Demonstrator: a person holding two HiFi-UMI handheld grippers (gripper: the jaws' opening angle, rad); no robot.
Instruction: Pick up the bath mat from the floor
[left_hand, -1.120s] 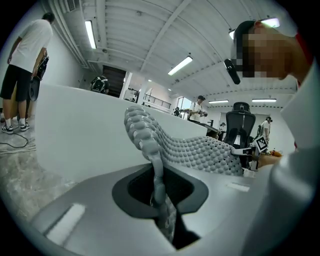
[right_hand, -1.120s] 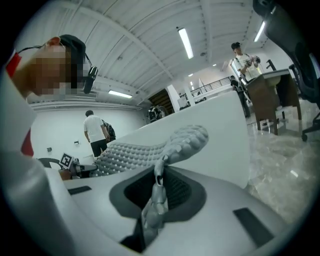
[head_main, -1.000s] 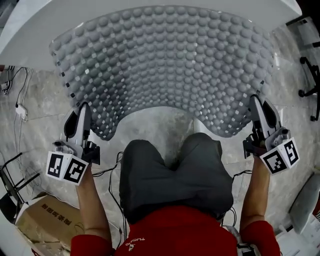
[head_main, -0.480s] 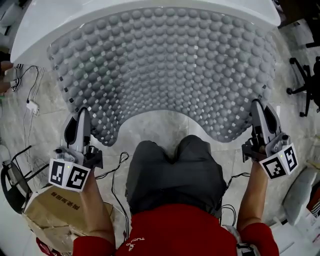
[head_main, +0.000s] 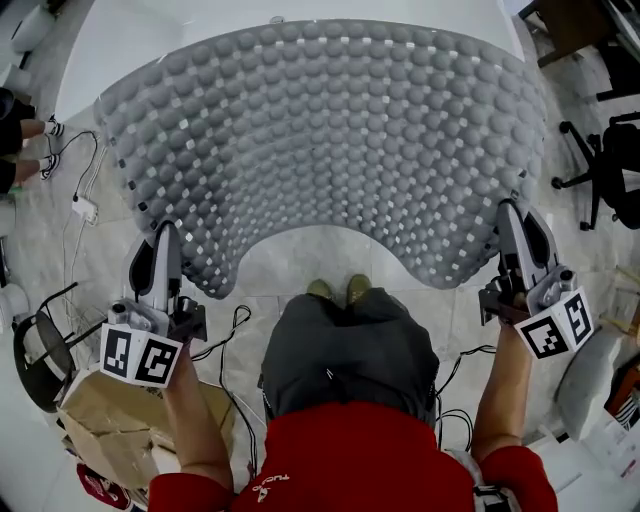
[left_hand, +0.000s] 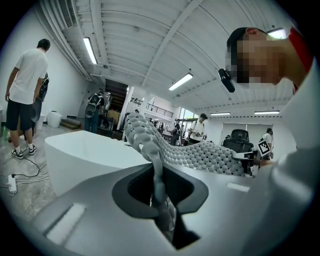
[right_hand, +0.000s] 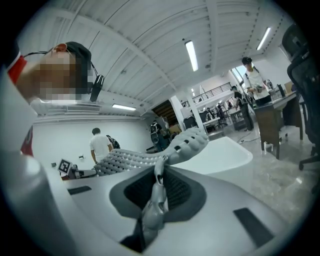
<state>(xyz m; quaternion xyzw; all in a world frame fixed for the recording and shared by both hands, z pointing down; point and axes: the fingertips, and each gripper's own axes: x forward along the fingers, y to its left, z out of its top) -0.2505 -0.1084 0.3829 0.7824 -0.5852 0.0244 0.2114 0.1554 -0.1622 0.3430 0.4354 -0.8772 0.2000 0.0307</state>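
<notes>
A grey bath mat (head_main: 330, 140) covered in round bumps hangs spread out in front of me, lifted off the floor, with a curved cut-out at its near edge. My left gripper (head_main: 168, 232) is shut on the mat's near left corner (left_hand: 159, 195). My right gripper (head_main: 512, 214) is shut on the near right corner (right_hand: 156, 197). In each gripper view the mat's edge runs pinched between the jaws and stretches away toward the other gripper. Below the mat's cut-out my legs and shoes (head_main: 337, 290) show.
A white bathtub (head_main: 120, 40) lies beyond and under the mat. Cables and a power strip (head_main: 84, 208) lie on the marble floor at left, a cardboard box (head_main: 110, 430) at lower left, an office chair (head_main: 610, 150) at right. People stand in the background (left_hand: 27, 95).
The mat and both grippers have kept their hold and pose. The view has shifted: more floor and my shoes now show under the mat, and the tub has slid farther away.
</notes>
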